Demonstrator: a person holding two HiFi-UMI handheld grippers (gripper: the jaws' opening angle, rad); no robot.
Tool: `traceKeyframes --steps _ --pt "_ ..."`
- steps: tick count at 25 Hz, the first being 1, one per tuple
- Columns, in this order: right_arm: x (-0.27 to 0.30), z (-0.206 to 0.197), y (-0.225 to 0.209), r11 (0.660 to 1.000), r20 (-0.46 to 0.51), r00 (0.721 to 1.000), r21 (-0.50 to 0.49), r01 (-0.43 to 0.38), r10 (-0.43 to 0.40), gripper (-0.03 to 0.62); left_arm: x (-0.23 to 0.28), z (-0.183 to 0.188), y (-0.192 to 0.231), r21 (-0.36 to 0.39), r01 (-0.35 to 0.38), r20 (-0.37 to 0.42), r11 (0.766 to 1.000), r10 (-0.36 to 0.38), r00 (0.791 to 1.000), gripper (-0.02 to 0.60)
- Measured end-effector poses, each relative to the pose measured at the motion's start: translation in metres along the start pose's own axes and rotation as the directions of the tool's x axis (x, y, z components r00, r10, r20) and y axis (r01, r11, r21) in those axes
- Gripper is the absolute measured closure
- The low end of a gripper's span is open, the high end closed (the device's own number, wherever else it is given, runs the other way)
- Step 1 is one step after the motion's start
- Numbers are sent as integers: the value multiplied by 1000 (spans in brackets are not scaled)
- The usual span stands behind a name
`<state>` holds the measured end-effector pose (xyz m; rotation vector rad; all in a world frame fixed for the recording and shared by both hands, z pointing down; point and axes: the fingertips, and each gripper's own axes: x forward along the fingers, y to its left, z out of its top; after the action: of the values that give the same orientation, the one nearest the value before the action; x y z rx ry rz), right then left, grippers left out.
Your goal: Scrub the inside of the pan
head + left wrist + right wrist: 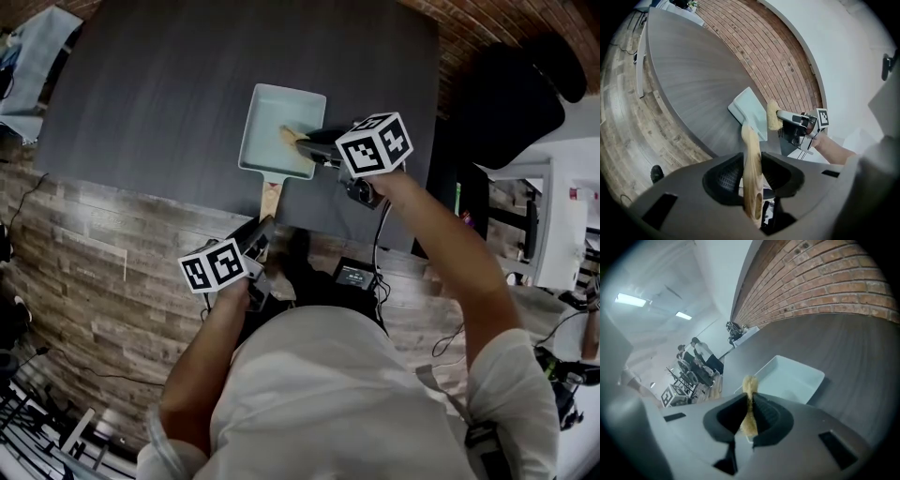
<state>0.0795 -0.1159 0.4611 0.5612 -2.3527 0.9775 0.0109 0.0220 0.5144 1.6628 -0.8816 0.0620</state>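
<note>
A pale blue rectangular pan [272, 122] lies on the dark grey table [169, 84], its wooden handle [270, 197] pointing toward me over the near edge. My left gripper [261, 232] is shut on that handle [751, 159], as the left gripper view shows, with the pan [747, 110] beyond it. My right gripper [307, 146] hovers over the pan's near right corner, shut on a yellow sponge [291, 137]. In the right gripper view the sponge [750, 394] sticks up between the jaws, above the pan [792, 378]. From the left gripper view, the sponge [772, 115] hangs just off the pan.
The table's near edge [187, 192] runs just under the pan, with wood-plank floor [84, 272] below it. A black chair [511, 89] and a white desk [562, 206] stand to the right. A brick wall [820, 282] backs the table. People stand far off [701, 355].
</note>
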Motion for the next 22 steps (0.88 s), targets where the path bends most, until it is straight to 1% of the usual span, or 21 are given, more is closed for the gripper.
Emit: traceKeyframes --steps 3,6,8,11,13,17,18,20,22 --pt "-9 6 -18 995 9 997 -52 82 -82 553 1 0 0 0 3 -9 1000 -3 1000 457" --pt "-19 12 -40 980 30 984 -79 180 -178 553 3 -3 -2 3 7 -19 1000 -7 1000 457" --pt "-26 14 -59 963 41 966 -81 258 -255 553 3 -4 -2 5 9 -26 1000 -9 1000 457" --pt "-37 17 -91 926 45 929 -74 370 -367 553 4 -6 -4 13 14 -36 1000 -14 999 457" --pt "-43 19 -111 902 48 904 -65 427 -424 553 4 -6 -5 16 19 -42 1000 -18 999 457" --pt "-50 18 -144 855 22 856 -38 517 -517 553 5 -8 -7 24 29 -56 999 -28 998 457" --pt "-49 16 -149 847 8 848 -41 530 -531 553 5 -8 -7 26 32 -60 999 -30 998 457" --pt "-43 13 -157 839 -21 840 -62 540 -542 553 4 -9 -8 32 36 -70 999 -33 997 457" --pt "-34 9 -160 842 -53 842 -99 531 -537 553 5 -10 -9 40 40 -84 998 -37 996 459"
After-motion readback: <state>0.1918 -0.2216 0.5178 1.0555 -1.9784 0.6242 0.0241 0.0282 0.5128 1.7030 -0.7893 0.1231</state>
